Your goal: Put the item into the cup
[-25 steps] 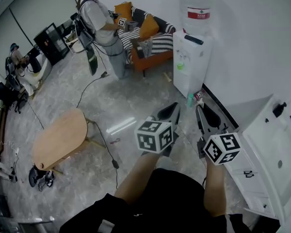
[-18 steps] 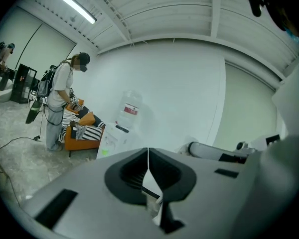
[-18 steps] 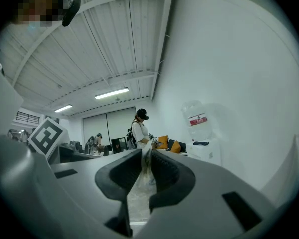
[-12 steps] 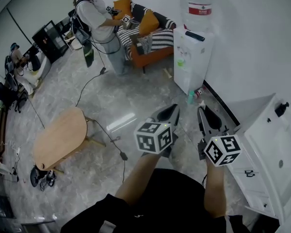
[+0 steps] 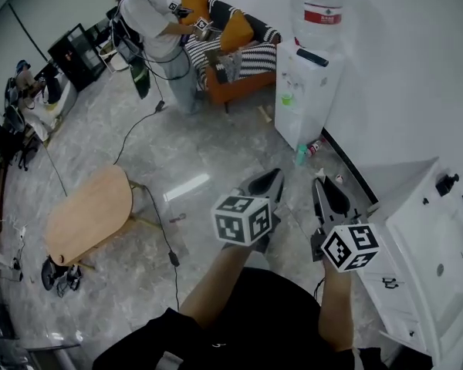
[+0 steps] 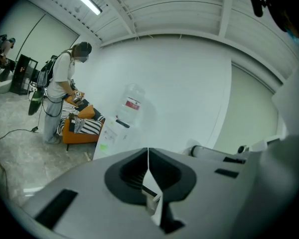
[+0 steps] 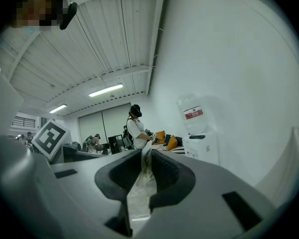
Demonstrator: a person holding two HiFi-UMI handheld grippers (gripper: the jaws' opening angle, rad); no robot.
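No cup and no item to put in it shows in any view. Both grippers are held out over the marble floor in front of my body. In the head view my left gripper [image 5: 275,175] points away from me, jaws together with nothing between them. Just to its right, my right gripper [image 5: 317,183] is also shut and empty, beside the white cabinet [image 5: 436,237]. The left gripper view shows the left gripper [image 6: 148,153] aimed at a white wall. The right gripper view shows the right gripper [image 7: 145,156] aimed across the room.
A water dispenser [image 5: 303,91] stands against the wall ahead, with small bottles at its foot. Behind it are an orange sofa [image 5: 235,60] and another person [image 5: 156,33]. An oval wooden table [image 5: 87,216] and a floor cable [image 5: 158,214] lie to the left.
The other person has drifted toward the frame's top left and the whole scene has shifted slightly. Both grippers keep the same pose, still shut.
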